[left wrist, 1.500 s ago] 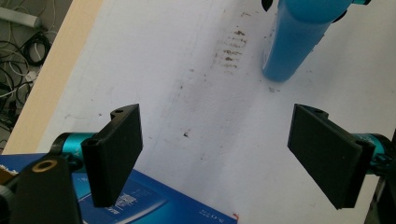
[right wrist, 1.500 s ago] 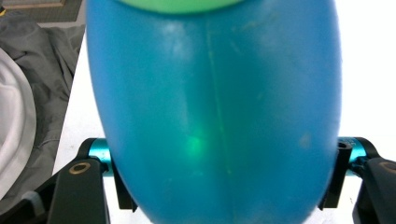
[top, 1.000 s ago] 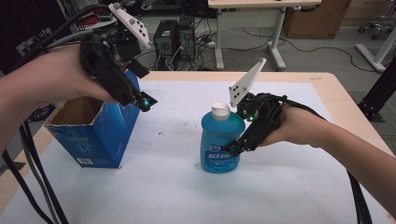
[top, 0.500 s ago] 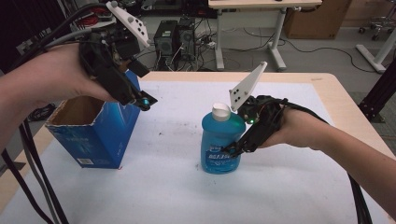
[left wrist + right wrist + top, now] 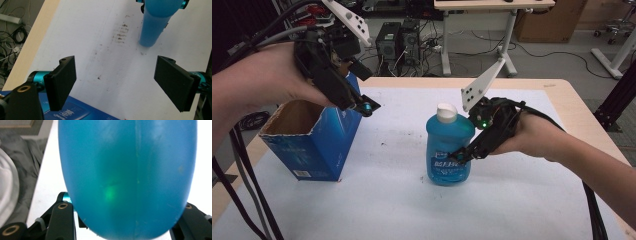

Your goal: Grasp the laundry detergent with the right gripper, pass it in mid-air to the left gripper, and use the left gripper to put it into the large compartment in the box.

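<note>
A blue bottle (image 5: 447, 145) with a white cap stands upright on the white mat (image 5: 402, 200) in the middle of the table. My right gripper (image 5: 460, 156) comes in from the right and is shut on the bottle's body; in the right gripper view the bottle (image 5: 127, 175) sits between both jaws. An open-topped blue cardboard box (image 5: 307, 145) stands at the left. Above the box's right edge my left gripper (image 5: 363, 106) is held in the air, open and holding nothing. In the left gripper view the left gripper (image 5: 117, 80) looks down at the mat, with the bottle (image 5: 153, 25) farther off.
The wooden table edge (image 5: 562, 87) frames the mat. Cables trail from both grippers off the table's near side. Desks, computer towers and wires stand on the floor behind the table. The box's top corner (image 5: 75, 113) lies just under the left jaw.
</note>
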Motion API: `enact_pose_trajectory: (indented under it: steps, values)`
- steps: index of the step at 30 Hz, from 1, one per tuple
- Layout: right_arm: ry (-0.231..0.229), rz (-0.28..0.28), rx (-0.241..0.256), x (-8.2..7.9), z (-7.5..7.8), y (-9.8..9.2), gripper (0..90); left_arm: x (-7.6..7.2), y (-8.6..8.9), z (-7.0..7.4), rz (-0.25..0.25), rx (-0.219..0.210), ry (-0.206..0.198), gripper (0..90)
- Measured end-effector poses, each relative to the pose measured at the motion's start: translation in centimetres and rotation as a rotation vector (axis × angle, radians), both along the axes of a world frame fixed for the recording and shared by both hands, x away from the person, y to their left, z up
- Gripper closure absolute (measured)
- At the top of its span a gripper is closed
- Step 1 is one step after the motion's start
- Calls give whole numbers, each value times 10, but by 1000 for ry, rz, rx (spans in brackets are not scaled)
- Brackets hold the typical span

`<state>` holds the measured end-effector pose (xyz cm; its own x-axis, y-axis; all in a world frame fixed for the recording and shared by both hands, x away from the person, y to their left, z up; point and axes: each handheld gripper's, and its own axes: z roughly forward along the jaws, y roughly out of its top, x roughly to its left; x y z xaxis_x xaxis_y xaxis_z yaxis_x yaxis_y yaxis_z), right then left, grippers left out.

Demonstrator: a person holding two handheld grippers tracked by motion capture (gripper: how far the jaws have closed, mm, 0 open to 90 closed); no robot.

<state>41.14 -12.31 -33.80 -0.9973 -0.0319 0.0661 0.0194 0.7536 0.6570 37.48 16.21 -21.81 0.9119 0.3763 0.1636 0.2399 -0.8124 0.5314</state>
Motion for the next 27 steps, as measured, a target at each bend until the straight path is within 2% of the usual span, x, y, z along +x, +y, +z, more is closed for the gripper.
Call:
enact_pose_trajectory:
  steps: [7, 16, 20, 24, 27]
  values:
    - [-6, -27, 31, 5, 43, -2, 455, -1, -9, 17, -44, -17, -15, 181]
    - [-15, -20, 17, 7, 91, 6, 455, -1, -23, 49, -119, -50, -30, 182]
    - [-19, -10, 18, 7, 107, 13, 456, 1, -32, 64, -166, -82, -16, 181]
    - [-28, 5, 22, 7, 121, 20, 456, 3, -42, 76, -194, -74, -11, 182]
    - [-34, 16, 14, 6, 128, 25, 456, 5, -49, 83, -226, -44, -13, 182]
